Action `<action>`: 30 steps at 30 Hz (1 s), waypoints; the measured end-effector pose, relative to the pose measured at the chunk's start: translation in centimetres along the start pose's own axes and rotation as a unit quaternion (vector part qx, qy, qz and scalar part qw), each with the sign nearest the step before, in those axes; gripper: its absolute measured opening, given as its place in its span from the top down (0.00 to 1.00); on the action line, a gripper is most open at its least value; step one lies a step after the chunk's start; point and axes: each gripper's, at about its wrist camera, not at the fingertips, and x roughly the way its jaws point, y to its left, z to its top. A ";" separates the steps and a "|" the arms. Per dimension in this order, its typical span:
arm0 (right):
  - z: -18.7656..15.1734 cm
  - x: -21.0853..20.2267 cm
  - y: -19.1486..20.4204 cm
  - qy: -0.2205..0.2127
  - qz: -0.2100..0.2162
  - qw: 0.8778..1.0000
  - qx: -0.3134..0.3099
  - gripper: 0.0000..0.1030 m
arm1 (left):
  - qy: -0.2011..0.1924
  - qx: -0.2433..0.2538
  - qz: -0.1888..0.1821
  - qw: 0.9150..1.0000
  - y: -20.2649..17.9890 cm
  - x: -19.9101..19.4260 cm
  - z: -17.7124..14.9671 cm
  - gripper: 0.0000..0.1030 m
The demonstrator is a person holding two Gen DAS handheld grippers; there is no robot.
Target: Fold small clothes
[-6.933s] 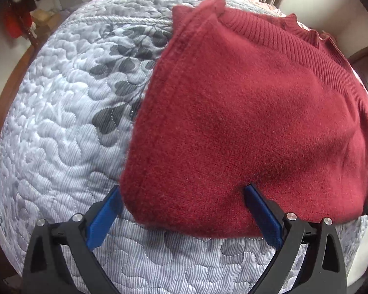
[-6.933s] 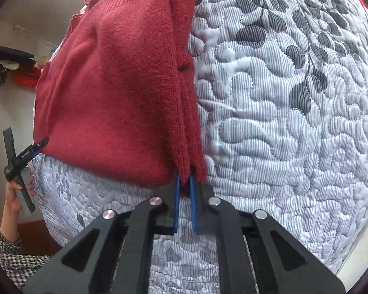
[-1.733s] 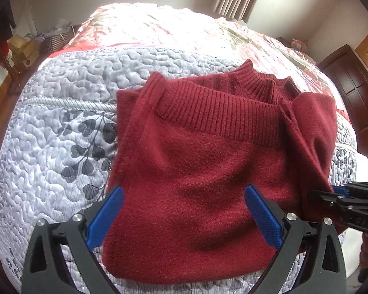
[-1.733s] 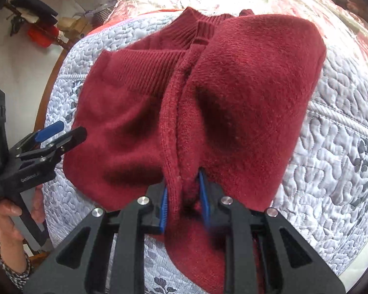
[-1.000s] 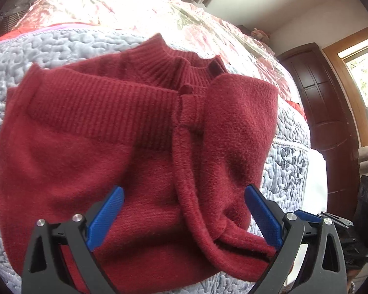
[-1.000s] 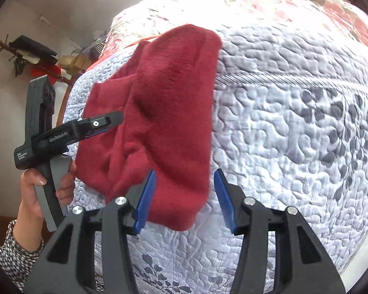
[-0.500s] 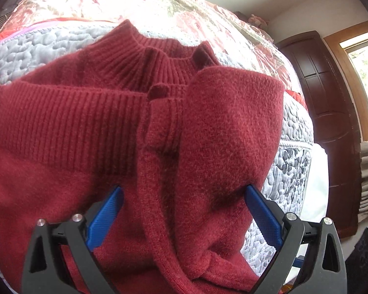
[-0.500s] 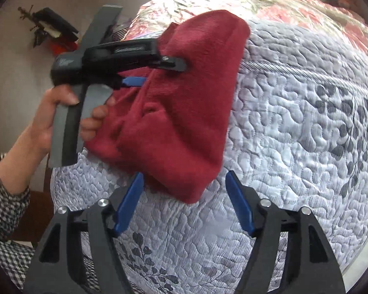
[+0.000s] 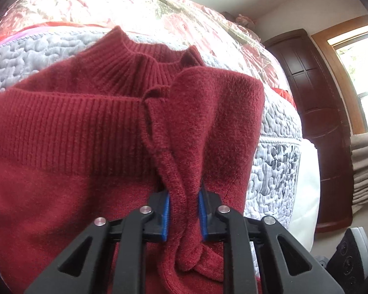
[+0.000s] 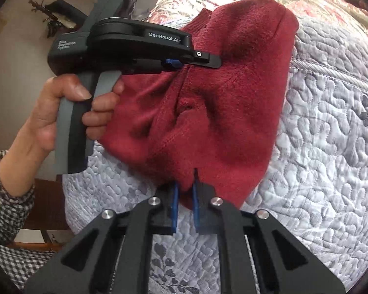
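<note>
Both grippers, open a moment ago, now pinch the red sweater (image 9: 85, 147). Left gripper (image 9: 184, 213) clamps the bunched edge, right gripper (image 10: 184, 201) the lower hem. Lift together, keeping the fold taut.

The sweater (image 9: 68, 132) was fuzzy red knit with ribbed collar and hem. The quilt (image 10: 331, 147) was stitched, puckered grey cloth. Both tools (image 9: 184, 210) (image 10: 184, 203) were matt black plastic with blue pads and shiny metal rivets. The door (image 9: 323, 112) beside the quilt was glossy dark wood.
</note>
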 end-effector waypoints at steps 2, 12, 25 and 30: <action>-0.1 -0.3 0.2 -0.004 0.014 1.000 0.000 0.92 | -0.014 -0.002 -0.012 1.000 0.0 -0.9 -0.1 0.84; 1.9 1.1 4.2 -0.013 0.097 0.995 -0.023 0.92 | -0.070 0.010 -0.021 0.997 1.8 -7.5 0.0 0.85; 5.6 9.0 10.2 0.031 0.140 0.988 -0.055 0.92 | -0.084 -0.017 0.023 0.996 10.6 -13.9 -0.1 0.85; 7.1 11.4 12.5 0.044 0.143 0.986 -0.074 0.92 | -0.085 -0.038 0.023 0.995 14.3 -15.0 -0.1 0.85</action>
